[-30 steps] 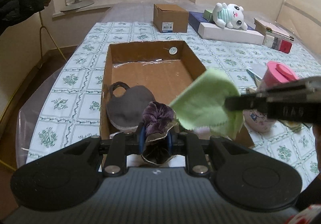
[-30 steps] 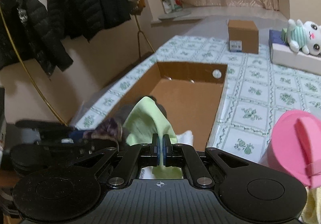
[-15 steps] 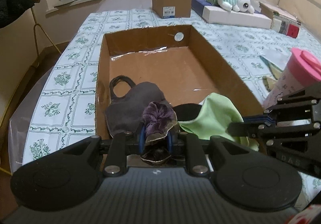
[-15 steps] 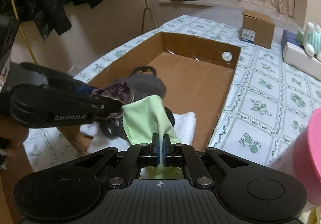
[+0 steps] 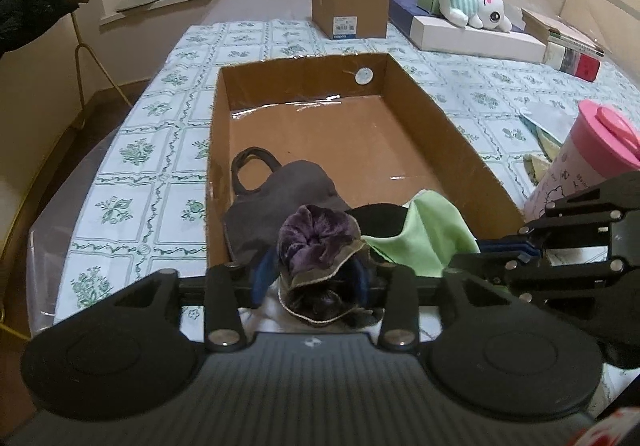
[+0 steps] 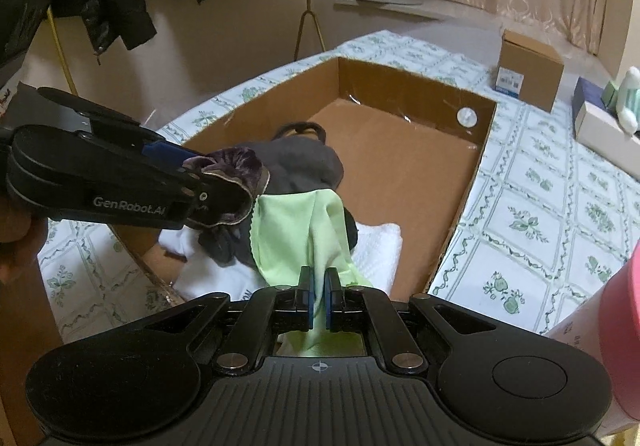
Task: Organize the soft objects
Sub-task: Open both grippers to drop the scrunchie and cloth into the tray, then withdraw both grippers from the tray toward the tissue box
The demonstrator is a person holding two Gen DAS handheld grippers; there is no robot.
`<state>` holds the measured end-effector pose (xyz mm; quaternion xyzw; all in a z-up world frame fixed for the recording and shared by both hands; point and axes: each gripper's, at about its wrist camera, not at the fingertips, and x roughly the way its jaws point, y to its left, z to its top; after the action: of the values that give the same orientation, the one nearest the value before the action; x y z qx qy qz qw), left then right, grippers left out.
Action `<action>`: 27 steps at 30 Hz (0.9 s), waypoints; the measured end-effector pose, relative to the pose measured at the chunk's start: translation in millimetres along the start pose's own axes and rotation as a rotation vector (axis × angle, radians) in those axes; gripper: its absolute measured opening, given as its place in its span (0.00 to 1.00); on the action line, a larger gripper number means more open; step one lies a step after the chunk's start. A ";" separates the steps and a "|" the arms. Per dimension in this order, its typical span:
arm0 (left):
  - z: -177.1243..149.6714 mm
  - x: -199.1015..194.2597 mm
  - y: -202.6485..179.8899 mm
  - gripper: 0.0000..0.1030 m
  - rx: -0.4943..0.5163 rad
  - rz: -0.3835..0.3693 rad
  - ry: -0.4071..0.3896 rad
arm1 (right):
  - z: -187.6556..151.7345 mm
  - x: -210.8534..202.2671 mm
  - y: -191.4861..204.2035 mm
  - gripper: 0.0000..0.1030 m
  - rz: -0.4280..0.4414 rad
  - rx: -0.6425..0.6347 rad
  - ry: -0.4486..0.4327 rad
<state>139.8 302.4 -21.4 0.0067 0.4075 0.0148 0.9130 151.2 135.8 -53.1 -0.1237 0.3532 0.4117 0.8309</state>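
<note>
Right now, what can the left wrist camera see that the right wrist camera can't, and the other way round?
Only the left wrist view shows the plush toy's face and the books. Only the right wrist view shows the white towel under the pile. Both show the cardboard box, green cloth pinched in the right gripper, and purple scrunchie between the opening left gripper.

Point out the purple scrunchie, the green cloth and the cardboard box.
purple scrunchie (image 5: 316, 236), left wrist view, its velvet top.
green cloth (image 6: 296, 222), right wrist view, its draped middle.
cardboard box (image 5: 304, 72), left wrist view, its far wall.
</note>
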 end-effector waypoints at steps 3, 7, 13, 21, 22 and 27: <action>-1.9 -11.2 -0.6 0.52 -0.003 0.005 -0.018 | -1.2 -8.4 1.1 0.28 -0.005 0.002 -0.015; -5.9 -27.6 -2.0 0.56 0.000 0.017 -0.036 | -3.4 -22.1 3.3 0.54 -0.016 0.006 -0.047; -14.8 -50.1 -2.2 0.57 -0.032 0.033 -0.057 | -8.5 -45.9 4.3 0.54 -0.019 0.027 -0.075; -30.6 -72.2 -13.8 0.57 -0.076 0.035 -0.077 | -27.1 -85.1 9.7 0.54 -0.030 0.048 -0.103; -33.4 -75.3 -15.6 0.58 -0.086 0.034 -0.082 | -30.7 -91.0 9.9 0.54 -0.031 0.052 -0.107; -48.1 -88.8 -30.0 0.58 -0.121 0.024 -0.085 | -50.8 -116.5 1.7 0.54 -0.046 0.104 -0.110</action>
<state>45.4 269.5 11.9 -0.0430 0.3667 0.0500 0.9280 77.3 42.1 -9.2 -0.0657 0.3249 0.3797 0.8637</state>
